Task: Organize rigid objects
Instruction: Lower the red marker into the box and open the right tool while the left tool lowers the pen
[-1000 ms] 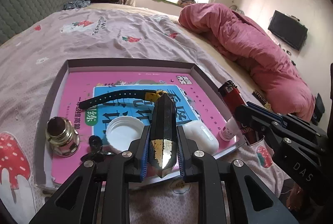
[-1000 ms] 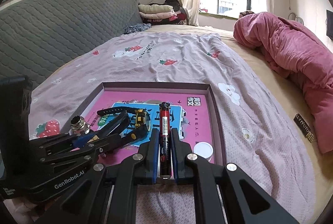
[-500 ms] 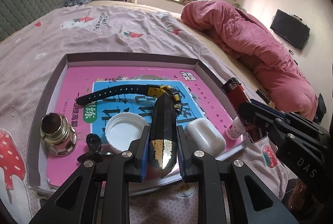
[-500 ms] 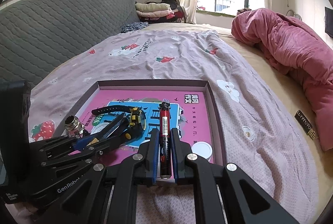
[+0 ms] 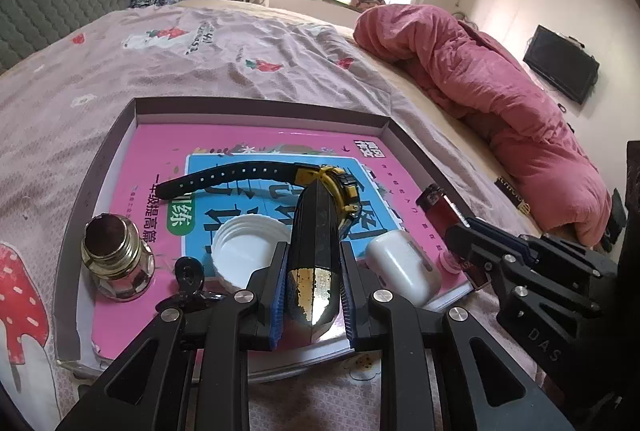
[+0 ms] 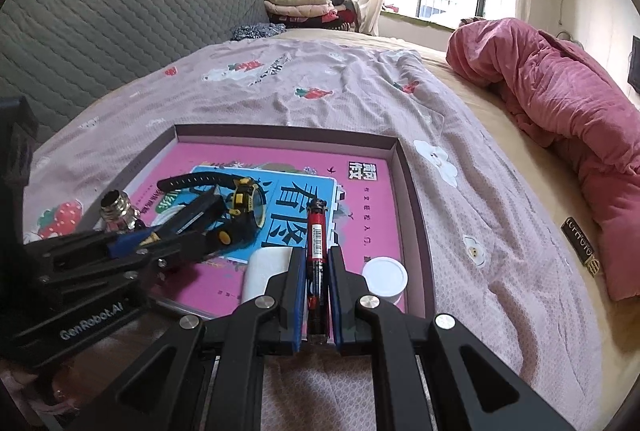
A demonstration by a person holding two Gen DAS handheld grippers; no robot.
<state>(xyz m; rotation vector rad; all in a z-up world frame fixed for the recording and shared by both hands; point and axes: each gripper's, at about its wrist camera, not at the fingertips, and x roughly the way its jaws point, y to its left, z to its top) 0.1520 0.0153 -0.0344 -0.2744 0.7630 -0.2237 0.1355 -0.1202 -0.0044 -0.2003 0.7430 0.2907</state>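
Through the left wrist camera, my left gripper (image 5: 312,295) clamps a dark faceted crystal (image 5: 314,255) above the tray (image 5: 256,113), over a white cap (image 5: 250,245), beside a wristwatch (image 5: 320,183) and brass fitting (image 5: 116,259). Through the right wrist camera, my right gripper (image 6: 316,297) pinches a red lighter (image 6: 316,263) over the tray's near right corner, between the white case (image 6: 266,269) and small lid (image 6: 385,277).
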